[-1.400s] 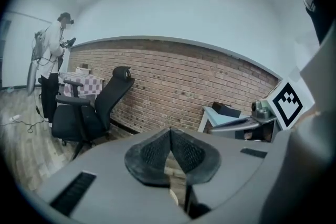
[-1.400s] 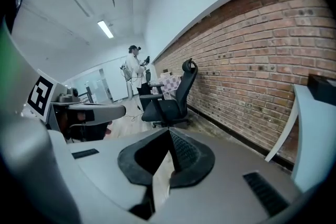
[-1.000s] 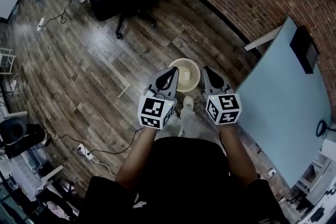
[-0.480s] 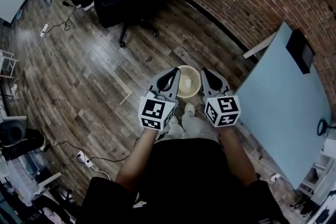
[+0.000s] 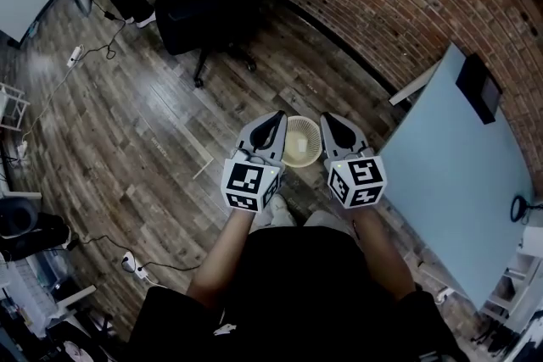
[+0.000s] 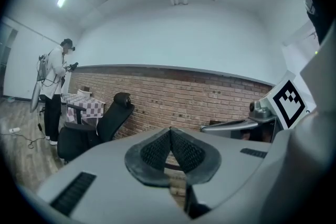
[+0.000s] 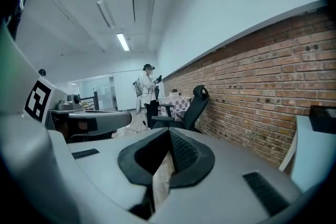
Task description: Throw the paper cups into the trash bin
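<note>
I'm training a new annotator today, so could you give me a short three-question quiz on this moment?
1. True or false: the left gripper has its jaws wide apart.
2. The trash bin stands on: A) carpet B) wooden floor C) tiles.
3. Fill in: in the head view, the trash bin shows ____ the left gripper and the right gripper.
Key: 1 false, the jaws are together with nothing in them. 2 B. 3 between.
</note>
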`<state>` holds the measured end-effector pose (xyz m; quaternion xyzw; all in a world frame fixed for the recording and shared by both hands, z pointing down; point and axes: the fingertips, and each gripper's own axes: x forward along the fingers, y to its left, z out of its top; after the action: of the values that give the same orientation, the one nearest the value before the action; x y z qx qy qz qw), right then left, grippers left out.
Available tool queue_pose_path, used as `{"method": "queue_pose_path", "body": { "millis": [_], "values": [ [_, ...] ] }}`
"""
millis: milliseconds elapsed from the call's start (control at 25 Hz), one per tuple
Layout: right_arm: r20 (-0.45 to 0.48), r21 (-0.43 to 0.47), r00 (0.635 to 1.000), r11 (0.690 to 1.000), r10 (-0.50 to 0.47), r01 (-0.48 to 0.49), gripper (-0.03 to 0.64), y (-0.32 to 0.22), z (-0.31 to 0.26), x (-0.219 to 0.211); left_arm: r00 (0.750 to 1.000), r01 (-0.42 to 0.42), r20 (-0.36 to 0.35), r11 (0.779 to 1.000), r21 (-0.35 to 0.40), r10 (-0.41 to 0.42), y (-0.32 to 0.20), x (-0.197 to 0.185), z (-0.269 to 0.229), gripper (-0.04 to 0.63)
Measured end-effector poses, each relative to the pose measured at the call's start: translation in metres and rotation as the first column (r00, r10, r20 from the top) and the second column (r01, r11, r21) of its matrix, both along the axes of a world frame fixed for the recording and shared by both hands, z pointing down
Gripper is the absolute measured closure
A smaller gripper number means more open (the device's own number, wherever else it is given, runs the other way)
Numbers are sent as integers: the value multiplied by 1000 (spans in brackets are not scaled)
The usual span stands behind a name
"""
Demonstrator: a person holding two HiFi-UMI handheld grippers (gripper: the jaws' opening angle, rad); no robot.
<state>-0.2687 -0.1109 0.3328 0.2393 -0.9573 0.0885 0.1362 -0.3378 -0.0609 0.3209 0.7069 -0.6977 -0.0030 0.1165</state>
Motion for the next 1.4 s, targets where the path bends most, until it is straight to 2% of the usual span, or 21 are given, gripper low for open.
{"method": "queue_pose_path", "body": {
  "millis": [200, 720, 1400],
  "values": [
    [34, 12, 999, 1000, -14, 13, 614, -4, -15, 7, 1000, 12, 23, 1000, 15, -12, -8, 8, -12, 586],
    [128, 48, 987, 995, -95, 90, 614, 8, -55, 48, 993, 52, 102, 998, 18, -53, 2, 61, -42, 586],
    [170, 105, 975, 986, -142, 126, 613, 51, -87, 115, 987, 86, 127, 994, 67, -94, 43, 131, -71, 586]
  ]
}}
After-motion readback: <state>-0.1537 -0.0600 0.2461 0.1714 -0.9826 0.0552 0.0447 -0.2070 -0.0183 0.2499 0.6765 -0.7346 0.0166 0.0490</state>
